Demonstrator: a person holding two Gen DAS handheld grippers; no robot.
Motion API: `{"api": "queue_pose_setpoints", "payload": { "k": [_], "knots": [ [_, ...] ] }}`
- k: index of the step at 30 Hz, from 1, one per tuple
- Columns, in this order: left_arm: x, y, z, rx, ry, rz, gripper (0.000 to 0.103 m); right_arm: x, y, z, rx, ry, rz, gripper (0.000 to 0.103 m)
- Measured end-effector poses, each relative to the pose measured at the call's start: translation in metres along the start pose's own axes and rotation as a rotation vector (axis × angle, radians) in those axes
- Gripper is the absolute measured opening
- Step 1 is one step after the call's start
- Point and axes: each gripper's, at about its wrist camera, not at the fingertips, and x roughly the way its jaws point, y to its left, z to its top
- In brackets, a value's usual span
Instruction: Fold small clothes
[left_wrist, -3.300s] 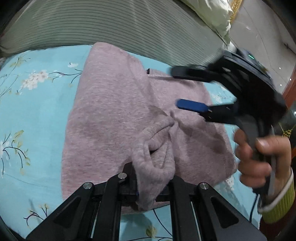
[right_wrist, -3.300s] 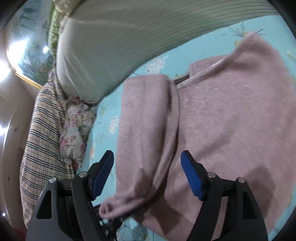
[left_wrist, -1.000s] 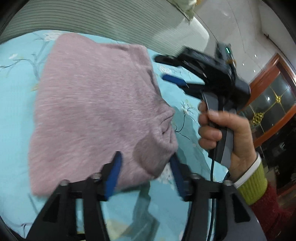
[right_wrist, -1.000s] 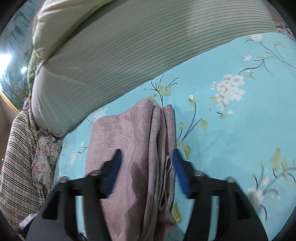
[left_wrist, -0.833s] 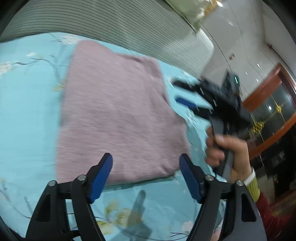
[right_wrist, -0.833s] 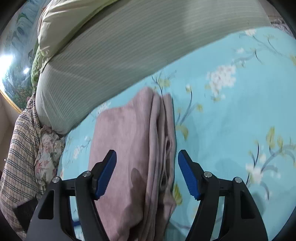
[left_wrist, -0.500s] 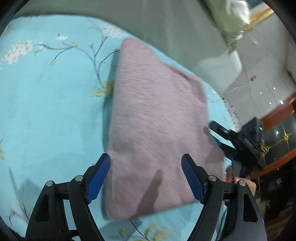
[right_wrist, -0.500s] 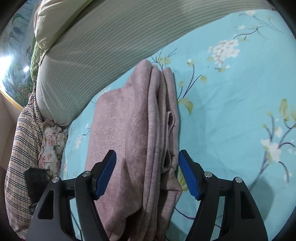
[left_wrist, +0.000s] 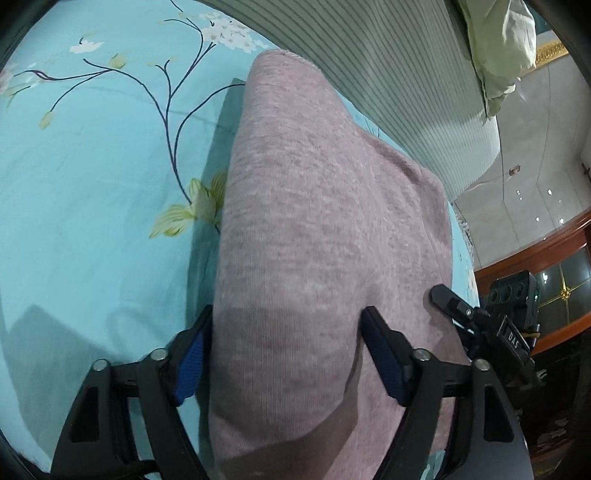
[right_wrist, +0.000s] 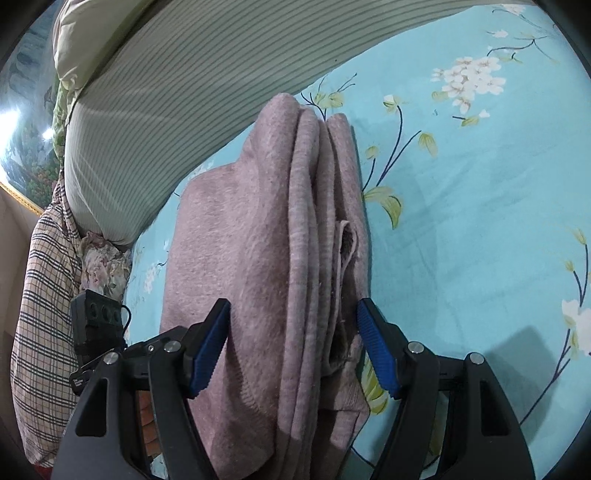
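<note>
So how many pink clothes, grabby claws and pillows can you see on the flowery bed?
Pink folded garment: 1
Grabby claws: 2, the left gripper and the right gripper, both open around the garment
Pillows: 2, the striped pillow and the checked pillow
Total: 5

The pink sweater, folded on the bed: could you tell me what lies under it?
The sweater rests on the blue floral sheet, which shows all round it. Anything directly beneath the folded stack is covered.

Turquoise floral bedsheet (right_wrist: 461, 229) carries folded mauve garment (right_wrist: 258, 258), apparently striped bolster (right_wrist: 192, 92).
</note>
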Motion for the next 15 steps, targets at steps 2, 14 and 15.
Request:
{"api": "queue_pose_setpoints", "payload": {
  "k": [2,14,15],
  "knots": [
    [0.005,0.001,0.002,0.002,0.002,-0.002,0.058,0.003,0.0,0.001,-0.013,0.01,-0.004,0.068],
    [-0.031,-0.011,-0.01,0.032,-0.063,-0.059,0.035,-0.014,0.032,-0.004,-0.058,-0.026,0.029,0.027],
    [-0.038,-0.008,-0.013,0.036,-0.069,-0.062,0.035,-0.015,0.037,-0.005,-0.064,-0.028,0.045,0.027]
  ]
}}
